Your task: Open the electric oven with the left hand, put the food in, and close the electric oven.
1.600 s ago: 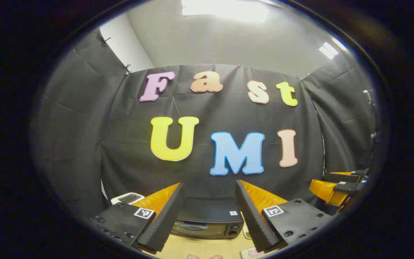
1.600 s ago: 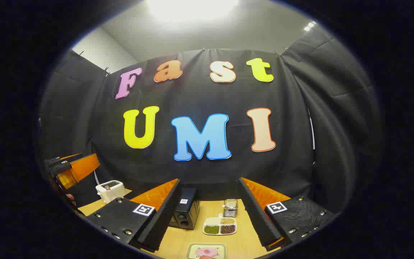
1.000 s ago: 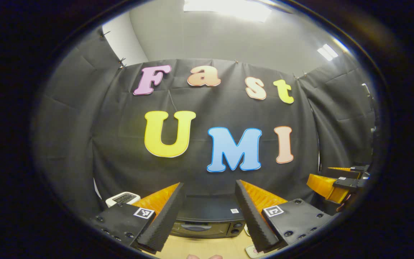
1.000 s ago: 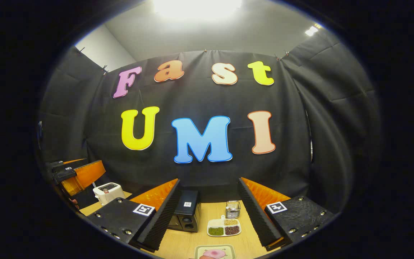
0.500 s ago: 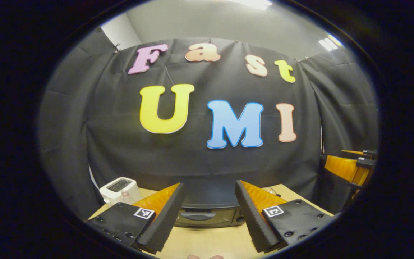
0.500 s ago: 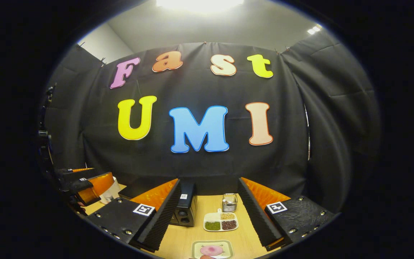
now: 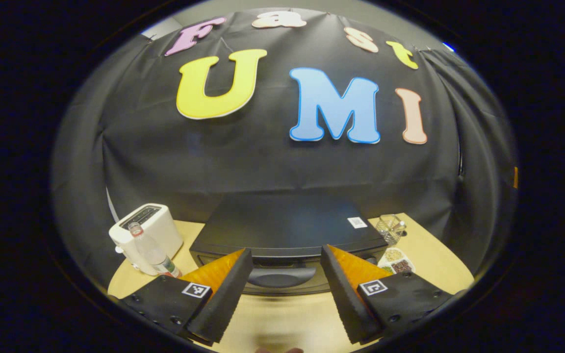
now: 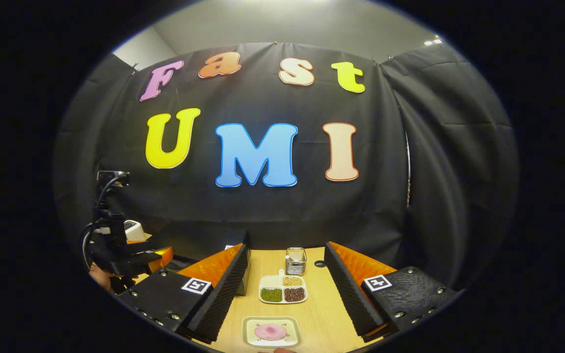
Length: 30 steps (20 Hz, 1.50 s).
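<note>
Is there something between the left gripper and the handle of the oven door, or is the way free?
Nothing visible stands in the way. In the left gripper view the open left gripper points straight at the oven door handle, with only bare table before it. The water bottle and the toaster stand off to the side.

The table [image 7: 287, 321] looked like pale wood — smooth, matt. The electric oven [image 7: 282, 228] had a dark, matt top and a faintly glossy door. At its 9 o'clock stood a white toaster [image 7: 147, 235] of smooth plastic and a clear plastic bottle [image 7: 152, 250]. The left tongs [image 7: 285, 284] bore ribbed, rough pads [image 7: 223, 299].
</note>
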Each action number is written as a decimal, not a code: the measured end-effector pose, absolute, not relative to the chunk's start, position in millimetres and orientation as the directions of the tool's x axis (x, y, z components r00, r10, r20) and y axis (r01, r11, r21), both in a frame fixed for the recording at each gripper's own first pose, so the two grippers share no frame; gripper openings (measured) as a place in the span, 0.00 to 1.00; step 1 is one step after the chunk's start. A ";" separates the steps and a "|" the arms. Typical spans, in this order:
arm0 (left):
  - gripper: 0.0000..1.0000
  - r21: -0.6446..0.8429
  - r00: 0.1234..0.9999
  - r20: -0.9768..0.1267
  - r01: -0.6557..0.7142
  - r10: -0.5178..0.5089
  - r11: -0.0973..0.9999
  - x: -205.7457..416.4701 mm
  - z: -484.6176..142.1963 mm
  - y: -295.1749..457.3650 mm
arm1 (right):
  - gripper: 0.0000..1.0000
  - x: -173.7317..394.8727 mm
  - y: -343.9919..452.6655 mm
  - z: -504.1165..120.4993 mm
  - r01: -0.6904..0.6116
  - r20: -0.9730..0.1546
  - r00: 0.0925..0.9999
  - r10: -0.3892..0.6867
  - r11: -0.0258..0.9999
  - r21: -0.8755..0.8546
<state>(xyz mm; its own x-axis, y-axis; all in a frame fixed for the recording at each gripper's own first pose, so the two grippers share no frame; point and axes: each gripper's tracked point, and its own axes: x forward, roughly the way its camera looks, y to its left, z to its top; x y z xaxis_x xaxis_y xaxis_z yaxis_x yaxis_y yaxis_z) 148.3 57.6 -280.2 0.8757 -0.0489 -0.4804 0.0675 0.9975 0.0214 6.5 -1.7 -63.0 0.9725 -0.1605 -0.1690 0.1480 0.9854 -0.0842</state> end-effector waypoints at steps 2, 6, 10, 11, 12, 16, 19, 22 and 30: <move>0.95 0.030 0.861 -0.507 0.064 -0.040 0.997 160.1 -299.9 62.0 | 0.98 7.0 -1.2 -65.4 0.157 -0.176 0.969 -0.170 0.984 -0.088; 0.95 0.063 0.833 -0.552 0.077 -0.029 0.995 170.5 -329.9 67.6 | 0.98 2.2 -0.2 -68.3 0.176 -0.189 0.963 -0.191 0.980 -0.094; 0.99 0.086 0.840 -0.542 0.087 -0.026 0.993 173.3 -332.7 67.0 | 0.98 -2.6 3.1 -71.3 0.199 -0.196 0.957 -0.216 0.975 -0.101; 0.99 0.076 0.839 -0.544 0.081 -0.027 0.994 174.0 -334.8 65.9 | 0.98 -3.1 7.1 -71.8 0.200 -0.196 0.956 -0.216 0.975 -0.098; 0.98 0.066 0.842 -0.540 0.069 -0.022 0.995 171.8 -336.0 66.3 | 0.98 -4.1 10.3 -73.7 0.200 -0.199 0.956 -0.216 0.975 -0.095; 0.99 0.062 0.838 -0.545 0.082 -0.035 0.995 153.3 -337.7 66.5 | 0.98 -1.0 28.3 -77.0 0.168 -0.209 0.962 -0.178 0.984 -0.066; 0.99 0.048 0.831 -0.554 0.093 -0.051 0.995 136.5 -341.7 67.0 | 0.97 2.1 36.3 -78.9 0.138 -0.214 0.965 -0.148 0.988 -0.061; 0.98 0.041 0.828 -0.559 0.095 -0.056 0.995 117.1 -347.2 67.6 | 0.98 2.7 40.5 -80.3 0.115 -0.220 0.967 -0.126 0.991 -0.064; 0.99 0.059 0.809 -0.585 0.117 -0.060 0.991 71.1 -370.3 67.8 | 0.98 -1.2 46.5 -87.6 0.088 -0.239 0.966 -0.100 0.994 -0.060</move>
